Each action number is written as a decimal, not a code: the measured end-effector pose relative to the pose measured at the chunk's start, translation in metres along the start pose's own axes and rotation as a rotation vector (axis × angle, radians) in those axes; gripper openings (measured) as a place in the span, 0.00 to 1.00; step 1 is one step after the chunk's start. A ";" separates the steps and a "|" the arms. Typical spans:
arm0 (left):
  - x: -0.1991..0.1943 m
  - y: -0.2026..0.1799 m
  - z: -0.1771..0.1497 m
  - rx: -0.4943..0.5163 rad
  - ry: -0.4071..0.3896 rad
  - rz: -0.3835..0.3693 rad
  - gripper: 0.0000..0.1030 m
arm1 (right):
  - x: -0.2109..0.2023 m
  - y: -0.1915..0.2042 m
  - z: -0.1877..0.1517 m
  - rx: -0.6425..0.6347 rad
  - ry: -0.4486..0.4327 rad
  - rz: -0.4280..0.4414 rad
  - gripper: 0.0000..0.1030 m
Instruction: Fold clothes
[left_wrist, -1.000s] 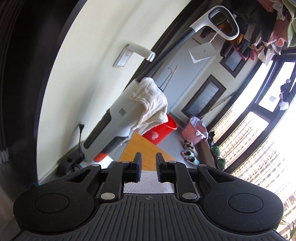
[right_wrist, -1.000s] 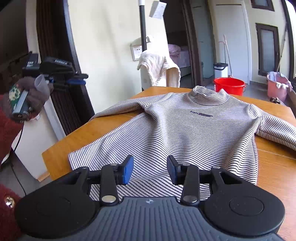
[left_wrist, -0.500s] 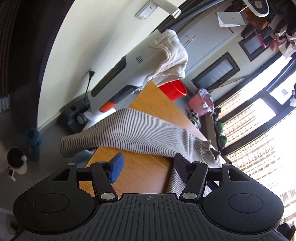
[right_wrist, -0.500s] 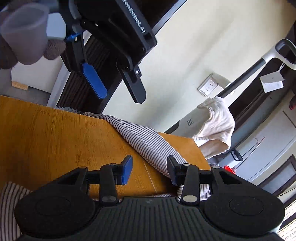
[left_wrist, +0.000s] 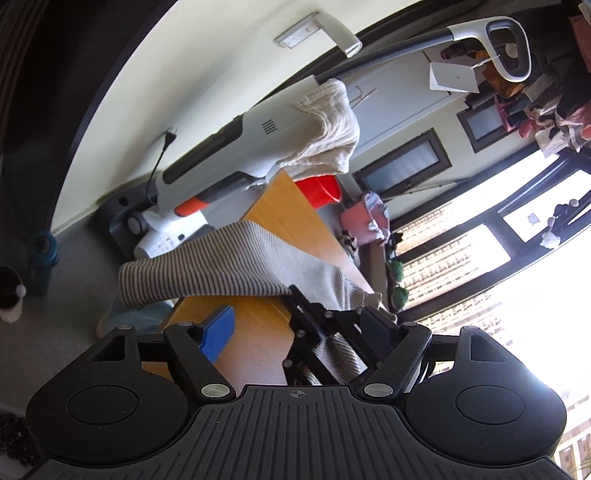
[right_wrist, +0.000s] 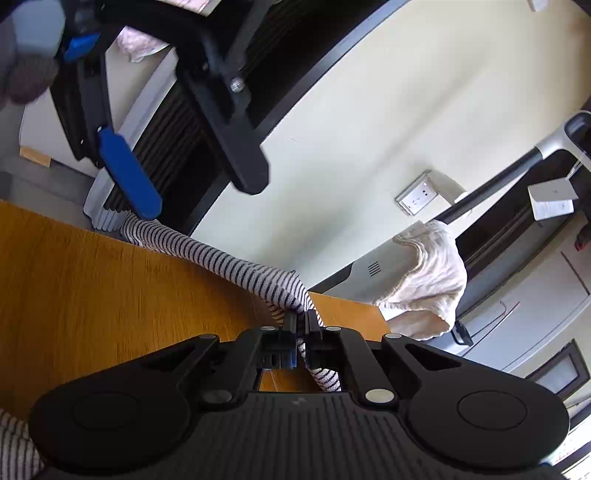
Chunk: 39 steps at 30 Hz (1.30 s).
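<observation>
Sleeve (right_wrist: 236, 271) runs from my right gripper (right_wrist: 301, 325), clamped on it, toward my left gripper (right_wrist: 192, 177), spread wide over its cuff.

Striped sweater (right_wrist: 236, 267) lies on wooden table, its sleeve (left_wrist: 207, 273) overhanging the edge

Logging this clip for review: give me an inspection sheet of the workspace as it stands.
Surface: wooden table, bare where visible.
Job's things: striped sweater, one sleeve stretched along the table edge.
Clutter: nothing seen on the table.
Grippers: right gripper shut on the sleeve; left gripper open beside it.
Cables: black power cord at the wall.
Surroundings: vacuum cleaner with a towel draped on it, red bucket, windows.
</observation>
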<state>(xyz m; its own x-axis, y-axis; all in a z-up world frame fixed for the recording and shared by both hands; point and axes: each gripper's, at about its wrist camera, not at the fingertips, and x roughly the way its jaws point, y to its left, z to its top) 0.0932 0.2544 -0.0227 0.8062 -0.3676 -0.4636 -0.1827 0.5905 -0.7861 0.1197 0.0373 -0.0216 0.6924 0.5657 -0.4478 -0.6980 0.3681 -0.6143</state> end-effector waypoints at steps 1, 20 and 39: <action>0.001 0.003 -0.003 -0.020 0.009 -0.012 0.79 | -0.010 -0.001 -0.004 0.022 0.005 0.004 0.03; 0.038 0.004 -0.075 -0.225 0.032 -0.058 0.80 | -0.059 -0.015 -0.036 0.340 -0.029 -0.005 0.04; 0.034 -0.018 -0.053 0.069 -0.203 0.127 0.09 | -0.098 -0.014 -0.081 0.551 -0.043 0.020 0.10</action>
<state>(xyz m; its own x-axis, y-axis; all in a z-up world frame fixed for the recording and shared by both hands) 0.0942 0.1929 -0.0461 0.8771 -0.1397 -0.4596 -0.2565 0.6727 -0.6940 0.0765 -0.0834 -0.0214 0.6780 0.6017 -0.4222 -0.7112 0.6820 -0.1702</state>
